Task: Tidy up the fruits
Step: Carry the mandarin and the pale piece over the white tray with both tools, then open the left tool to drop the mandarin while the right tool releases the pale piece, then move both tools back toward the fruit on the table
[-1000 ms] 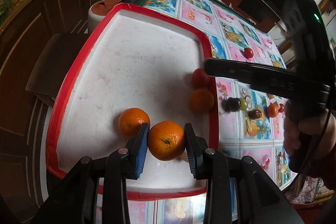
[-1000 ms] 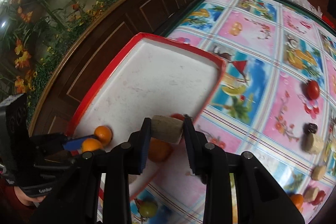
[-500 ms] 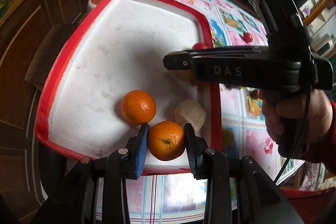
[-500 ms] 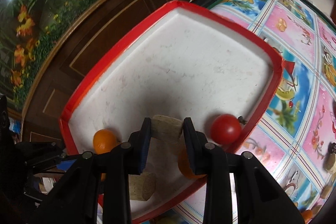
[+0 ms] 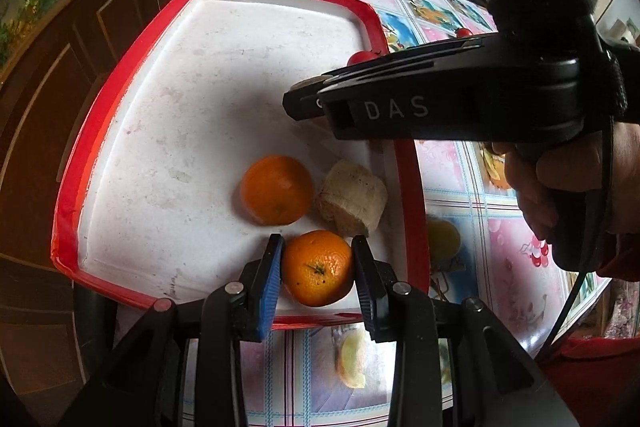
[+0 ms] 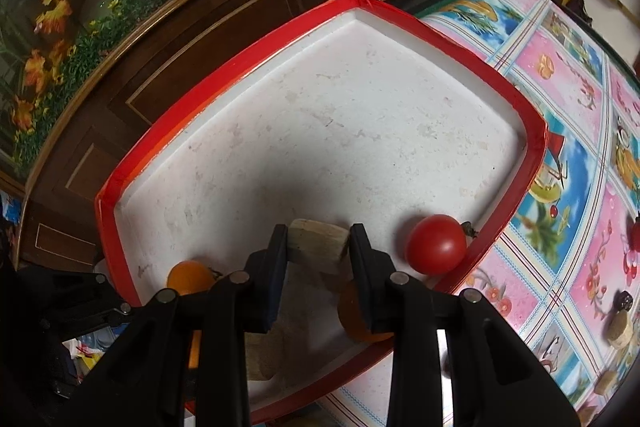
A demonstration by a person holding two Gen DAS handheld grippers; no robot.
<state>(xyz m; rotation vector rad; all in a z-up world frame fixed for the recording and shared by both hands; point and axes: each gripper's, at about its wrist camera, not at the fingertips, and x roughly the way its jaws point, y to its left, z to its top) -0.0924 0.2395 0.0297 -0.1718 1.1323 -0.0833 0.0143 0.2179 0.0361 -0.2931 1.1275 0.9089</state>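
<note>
Directly ahead of the left gripper point(image 5: 318, 269), in the left wrist view, lies the white tray with red rim point(image 5: 100, 131). The left gripper is clamped on a tangerine point(image 5: 318, 268), both pads pressed against its sides, low over the tray's near edge. Just beyond the fingertips sit a second tangerine point(image 5: 277, 189) and a pale banana chunk point(image 5: 354, 202), side by side and touching or nearly so. To the right, the right gripper's black body point(image 5: 440, 103) crosses above the tray, blocking the far right corner; a hand point(image 5: 560, 183) holds its handle. Open tray floor extends ahead and to the left.

Between the right gripper point(image 6: 318, 247) pads, in the right wrist view, a banana piece point(image 6: 318, 245) is clamped above the tray point(image 6: 532, 163). A tomato point(image 6: 437, 243) rests just right of the fingertips, against the red rim. Orange fruit point(image 6: 190, 277) shows left of the fingers and below them. Beyond the tips the tray floor is bare up to its far edges; the patterned tablecloth point(image 6: 560, 107) lies to the right.
</note>
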